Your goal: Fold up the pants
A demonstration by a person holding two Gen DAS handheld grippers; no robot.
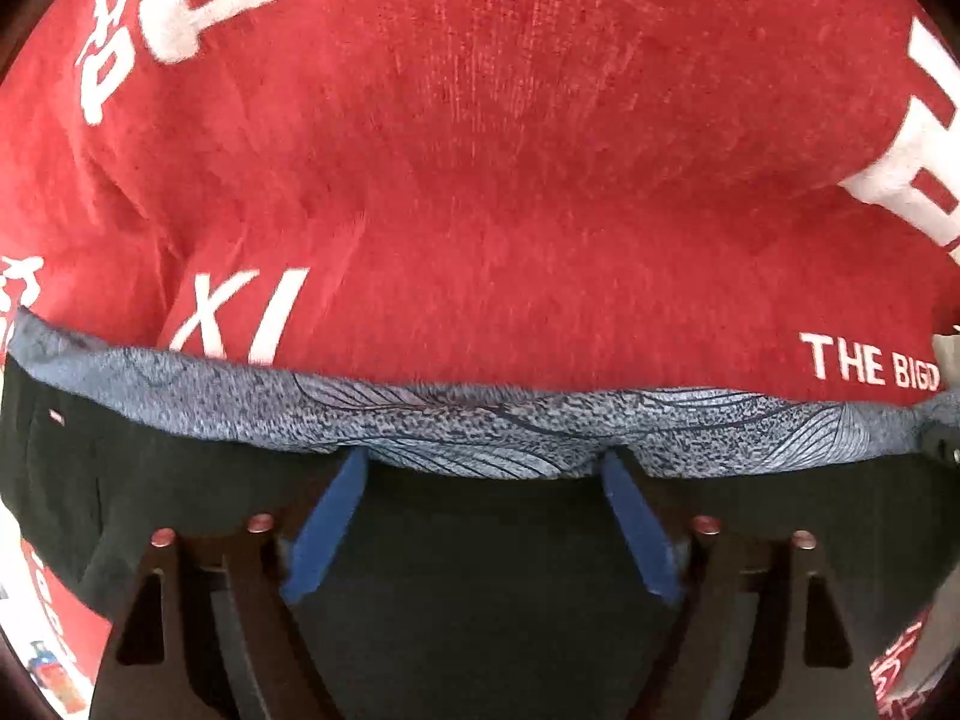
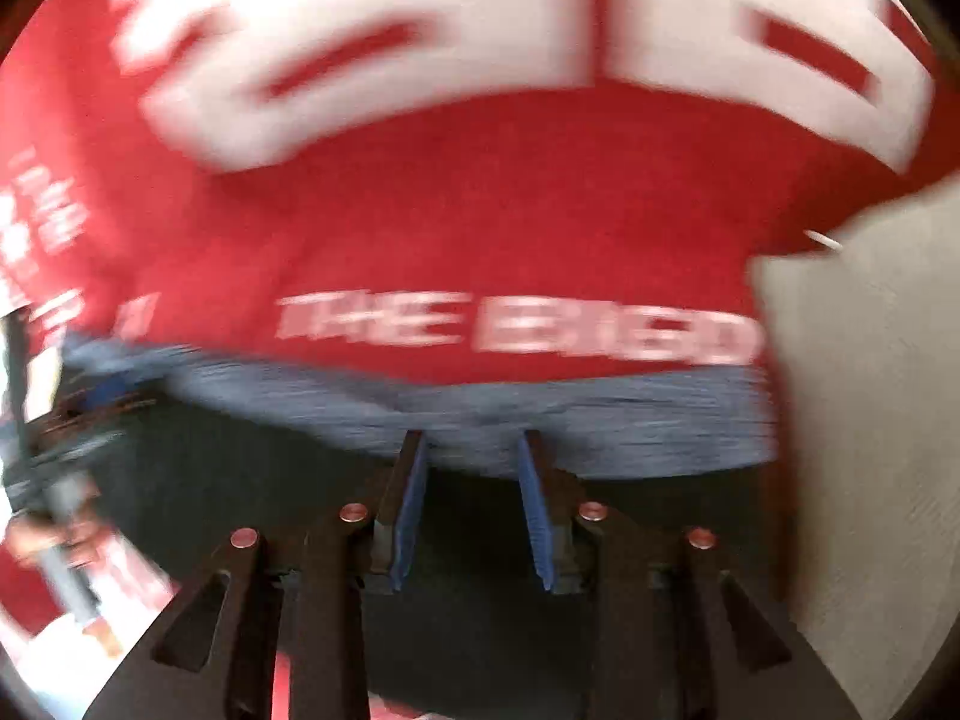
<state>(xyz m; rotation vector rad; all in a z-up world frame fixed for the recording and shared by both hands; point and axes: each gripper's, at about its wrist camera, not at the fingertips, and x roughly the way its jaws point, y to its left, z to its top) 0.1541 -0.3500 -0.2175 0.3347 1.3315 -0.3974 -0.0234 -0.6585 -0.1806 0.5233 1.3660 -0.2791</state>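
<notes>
The pants are black [image 1: 480,570] with a blue-grey patterned lining band [image 1: 480,420] along the far edge, lying on a red printed cloth [image 1: 480,180]. My left gripper [image 1: 483,462] is open, its blue pads [image 1: 327,528] spread wide over the black fabric, tips at the patterned band. In the blurred right wrist view my right gripper [image 2: 471,444] is open with a narrower gap, its blue pads [image 2: 411,516] over the black pants [image 2: 468,600], tips at the band [image 2: 600,420]. The left gripper shows at that view's left edge [image 2: 54,450].
The red cloth with white lettering [image 2: 510,330] covers the surface. A pale grey surface [image 2: 870,420] lies to the right of the cloth's edge. Printed pictures show at the lower left [image 1: 48,672].
</notes>
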